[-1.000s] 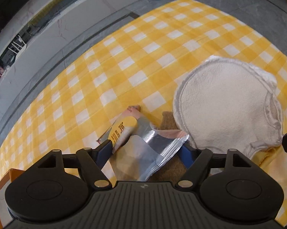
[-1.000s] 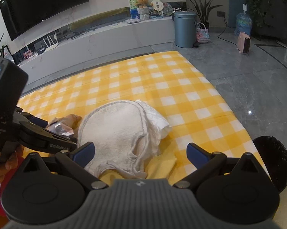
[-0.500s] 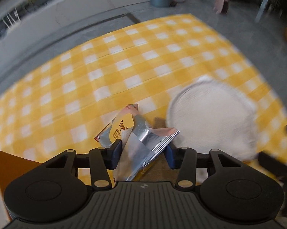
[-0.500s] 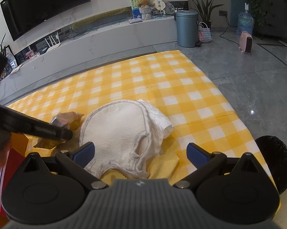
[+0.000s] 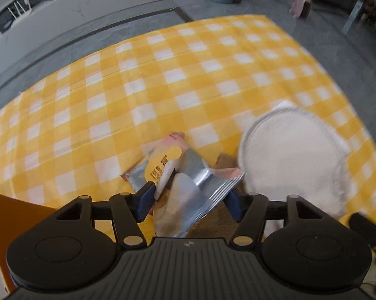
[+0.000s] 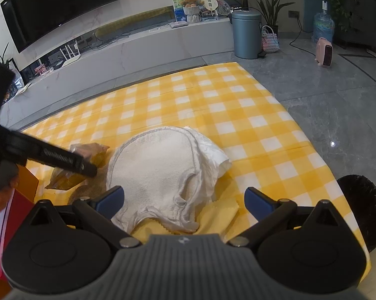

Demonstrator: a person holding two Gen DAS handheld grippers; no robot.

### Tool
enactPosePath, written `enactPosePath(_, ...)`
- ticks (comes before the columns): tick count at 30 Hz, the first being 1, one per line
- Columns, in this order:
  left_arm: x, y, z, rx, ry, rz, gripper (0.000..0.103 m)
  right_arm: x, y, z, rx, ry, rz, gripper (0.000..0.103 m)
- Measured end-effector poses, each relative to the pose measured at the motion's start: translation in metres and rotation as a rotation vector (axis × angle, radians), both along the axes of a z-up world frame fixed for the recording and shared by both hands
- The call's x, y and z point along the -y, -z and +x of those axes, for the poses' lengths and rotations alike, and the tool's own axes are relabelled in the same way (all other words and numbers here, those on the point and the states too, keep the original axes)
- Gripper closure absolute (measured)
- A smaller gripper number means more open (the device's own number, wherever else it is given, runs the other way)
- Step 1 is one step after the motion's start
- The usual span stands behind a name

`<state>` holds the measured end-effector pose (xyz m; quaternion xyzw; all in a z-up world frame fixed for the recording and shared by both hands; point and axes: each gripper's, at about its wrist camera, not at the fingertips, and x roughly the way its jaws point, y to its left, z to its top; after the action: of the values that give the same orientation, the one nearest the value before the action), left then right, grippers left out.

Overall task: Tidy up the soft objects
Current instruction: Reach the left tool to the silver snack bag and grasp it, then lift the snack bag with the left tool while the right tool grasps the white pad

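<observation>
Left gripper [image 5: 188, 200] jaws easing apart around the foil snack packet [image 5: 185, 175], seemingly still touching; re-squeeze before lifting beside the white towel [image 5: 295, 160]

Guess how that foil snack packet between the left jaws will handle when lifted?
The foil packet looks crumpled and thin, so probably floppy and light. Its shiny film may slip as the left gripper jaws are opening. Likely not fragile.
</observation>
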<state>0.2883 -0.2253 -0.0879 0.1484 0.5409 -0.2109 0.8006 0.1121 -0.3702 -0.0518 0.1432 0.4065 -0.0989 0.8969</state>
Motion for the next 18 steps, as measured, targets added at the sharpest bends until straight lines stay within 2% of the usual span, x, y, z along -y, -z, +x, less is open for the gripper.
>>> enactPosePath(2,0.000,0.001,-0.003,0.036,-0.017,0.005,0.049,0.001,0.000,0.000,0.001,0.003,0.001,0.003)
enactPosePath(8,-0.007,-0.015,-0.009,0.098,-0.019,-0.037,0.056,0.000,0.000,0.001,0.013,-0.006,0.008,0.003)
enactPosePath(13,-0.028,-0.046,-0.028,0.226,-0.034,-0.200,0.059,0.000,-0.002,0.000,0.022,-0.010,0.012,0.003)
enactPosePath(16,-0.041,-0.060,-0.042,0.242,-0.033,-0.299,0.059,0.001,-0.002,0.000,0.023,-0.006,0.016,0.003)
enactPosePath(18,-0.050,-0.066,-0.049,0.216,-0.040,-0.369,0.059,0.002,-0.003,-0.001,0.028,-0.001,0.024,0.003)
